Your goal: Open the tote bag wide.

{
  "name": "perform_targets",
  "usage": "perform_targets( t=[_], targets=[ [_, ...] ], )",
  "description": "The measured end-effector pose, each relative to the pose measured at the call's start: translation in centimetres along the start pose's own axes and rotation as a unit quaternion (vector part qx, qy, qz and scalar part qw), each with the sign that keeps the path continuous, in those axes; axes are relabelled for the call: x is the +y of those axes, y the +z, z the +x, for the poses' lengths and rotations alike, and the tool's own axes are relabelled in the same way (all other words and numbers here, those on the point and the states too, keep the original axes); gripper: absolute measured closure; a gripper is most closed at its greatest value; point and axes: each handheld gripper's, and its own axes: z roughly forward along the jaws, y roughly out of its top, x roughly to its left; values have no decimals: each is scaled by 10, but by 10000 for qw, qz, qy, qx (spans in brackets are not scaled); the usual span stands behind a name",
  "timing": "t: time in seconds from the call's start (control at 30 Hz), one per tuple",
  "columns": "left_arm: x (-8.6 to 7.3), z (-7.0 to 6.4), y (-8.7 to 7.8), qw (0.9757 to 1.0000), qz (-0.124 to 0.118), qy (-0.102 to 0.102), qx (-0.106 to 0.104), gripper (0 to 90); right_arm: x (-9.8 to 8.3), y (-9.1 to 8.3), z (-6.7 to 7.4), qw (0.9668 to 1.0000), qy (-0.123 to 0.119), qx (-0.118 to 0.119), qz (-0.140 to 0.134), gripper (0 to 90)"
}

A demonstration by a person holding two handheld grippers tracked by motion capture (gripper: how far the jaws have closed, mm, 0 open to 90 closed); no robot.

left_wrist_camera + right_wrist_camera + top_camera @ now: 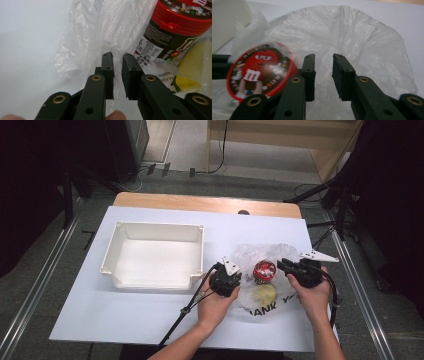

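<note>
Black left gripper [233,278] & right gripper [292,268]: brass rivets, grey 3-cornered plates, black cables; bare forearms.

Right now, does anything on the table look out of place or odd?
Nothing is spilled or damaged. The plastic bag lies crumpled and open, with the red-lidded candy jar standing upright inside and a yellow item beside it. The white tray sits straight.
</note>
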Motion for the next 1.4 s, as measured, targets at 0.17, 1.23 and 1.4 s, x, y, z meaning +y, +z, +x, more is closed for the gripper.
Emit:
perform_targets(
  t=[0.17, 1.23, 1.4],
  targets=[
    [3, 5, 2, 9998, -49, -200, -82, 883, -3, 12, -1, 9995, -138, -112, 267, 841],
    [19, 24, 32, 9974, 156, -693, 144, 900, 3, 53, -26, 9927, 332, -988, 605, 900],
    [13, 19, 37, 9984, 271, -368, 322, 896, 3, 53, -29, 9905, 326, -1180, 631, 900]
  ],
)
